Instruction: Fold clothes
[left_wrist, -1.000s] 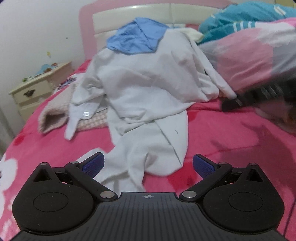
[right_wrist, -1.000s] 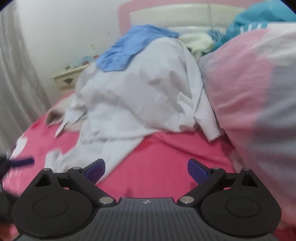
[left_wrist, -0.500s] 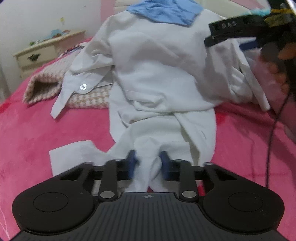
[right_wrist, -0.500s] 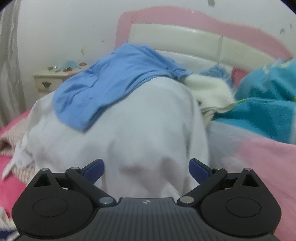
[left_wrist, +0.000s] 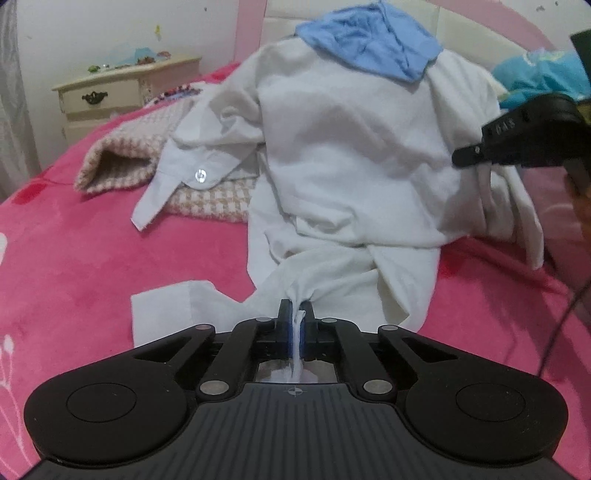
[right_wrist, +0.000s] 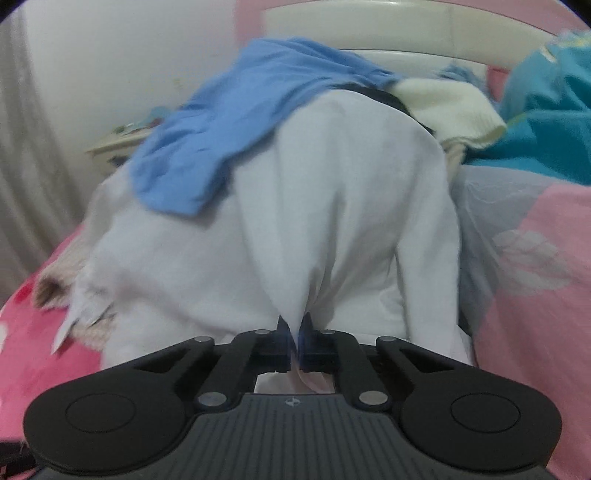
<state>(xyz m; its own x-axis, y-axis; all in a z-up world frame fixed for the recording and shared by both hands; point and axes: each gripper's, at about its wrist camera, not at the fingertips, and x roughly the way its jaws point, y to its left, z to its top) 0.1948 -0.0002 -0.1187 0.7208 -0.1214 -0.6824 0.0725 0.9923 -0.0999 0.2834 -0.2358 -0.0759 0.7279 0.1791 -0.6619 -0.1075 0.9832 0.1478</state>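
A crumpled white shirt (left_wrist: 354, 147) lies heaped on the pink bed, one buttoned cuff (left_wrist: 192, 177) flopped to the left. My left gripper (left_wrist: 295, 314) is shut on a pinch of the shirt's near hem, cloth squeezed between the blue pads. In the right wrist view the same white shirt (right_wrist: 332, 206) fills the frame, and my right gripper (right_wrist: 294, 326) is shut on a fold of it higher on the heap. The right gripper (left_wrist: 465, 157) also shows at the right edge of the left wrist view, its tip against the shirt. A blue garment (left_wrist: 373, 44) (right_wrist: 240, 122) drapes over the top of the heap.
A pink-and-cream checked garment (left_wrist: 147, 147) lies under the cuff on the pink bedspread (left_wrist: 74, 258). A cream nightstand (left_wrist: 122, 92) stands at the back left. A cream knit (right_wrist: 454, 107), a teal cloth (right_wrist: 546, 110) and a pink-grey duvet (right_wrist: 535, 258) crowd the right, before the headboard (right_wrist: 406, 26).
Both grippers went from wide open to shut on the white shirt. The left closed in on the near hem; the right travelled up to the heap and clamped a fold.
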